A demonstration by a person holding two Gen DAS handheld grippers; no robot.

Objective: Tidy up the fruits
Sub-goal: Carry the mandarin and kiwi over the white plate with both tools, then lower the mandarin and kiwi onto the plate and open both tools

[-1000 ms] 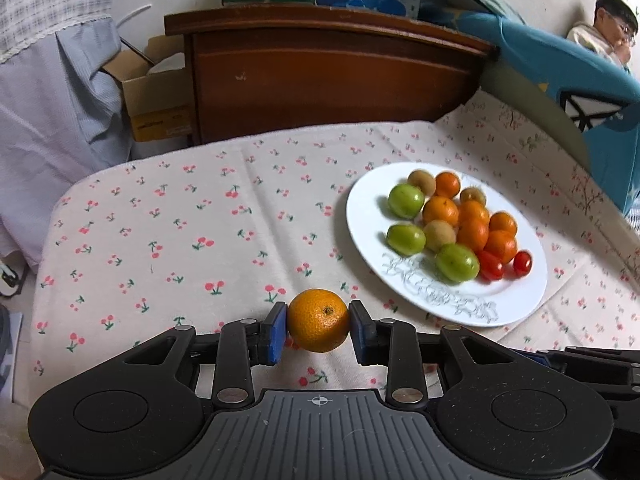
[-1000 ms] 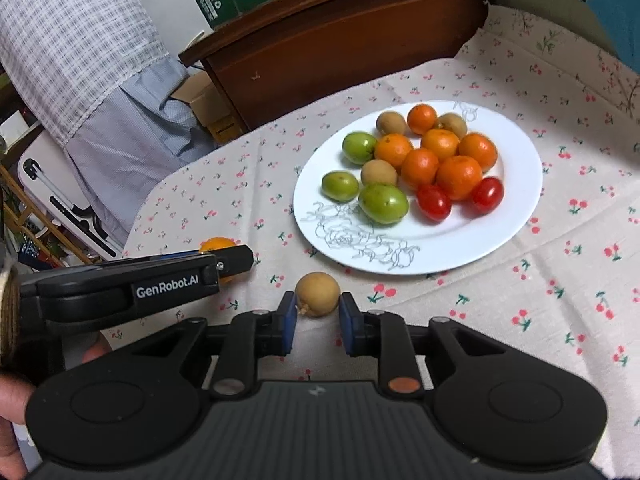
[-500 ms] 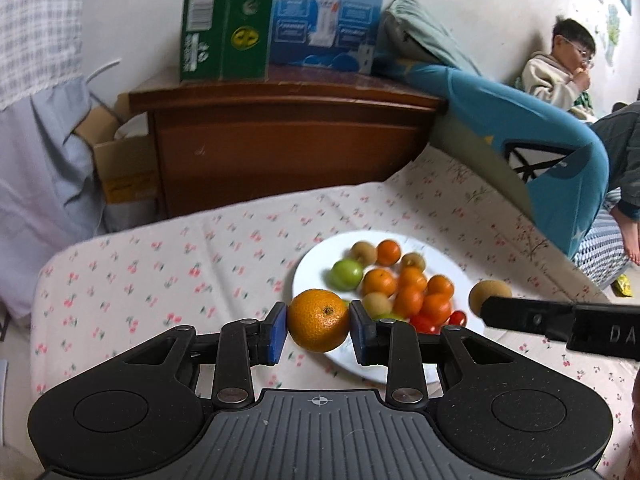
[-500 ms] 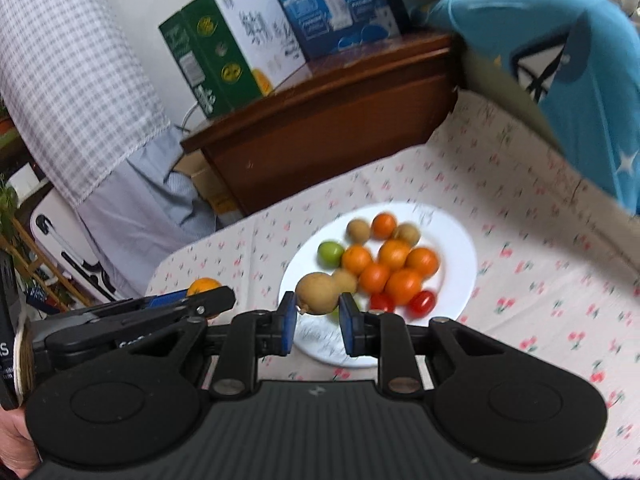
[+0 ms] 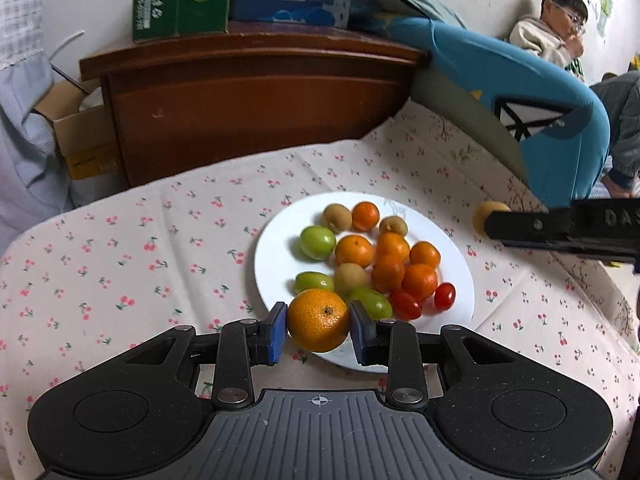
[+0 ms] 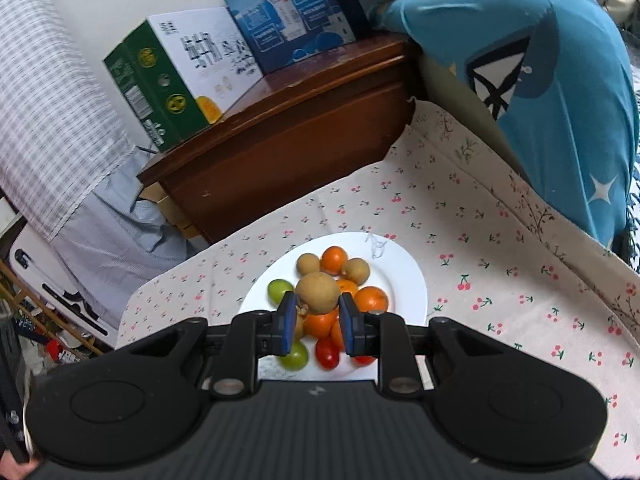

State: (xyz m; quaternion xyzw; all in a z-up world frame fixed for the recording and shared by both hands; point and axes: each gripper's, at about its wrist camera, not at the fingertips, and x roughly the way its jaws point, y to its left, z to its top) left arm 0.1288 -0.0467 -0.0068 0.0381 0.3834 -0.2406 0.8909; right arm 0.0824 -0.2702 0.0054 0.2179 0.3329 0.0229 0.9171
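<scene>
above the near edge of the white plate (image 5: 280, 240), the left gripper (image 5: 318, 326) pinches an orange mandarin (image 5: 319, 320) between its blue pads. over the heap of fruit at the plate's middle, the right gripper (image 6: 317, 312) pinches a small brown fruit (image 6: 317, 293). the plate sits on a cherry-print cloth (image 5: 120, 264), toward its far right part, holding mandarins, green fruits, brown fruits and cherry tomatoes.

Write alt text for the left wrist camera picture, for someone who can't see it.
The left tongs grip a small orange above the near edge of a white plate heaped with oranges, green fruits, brown fruits and cherry tomatoes. The plate sits on a cherry-print cloth. At right, the other tongs hold a brown fruit beside the plate.
</scene>
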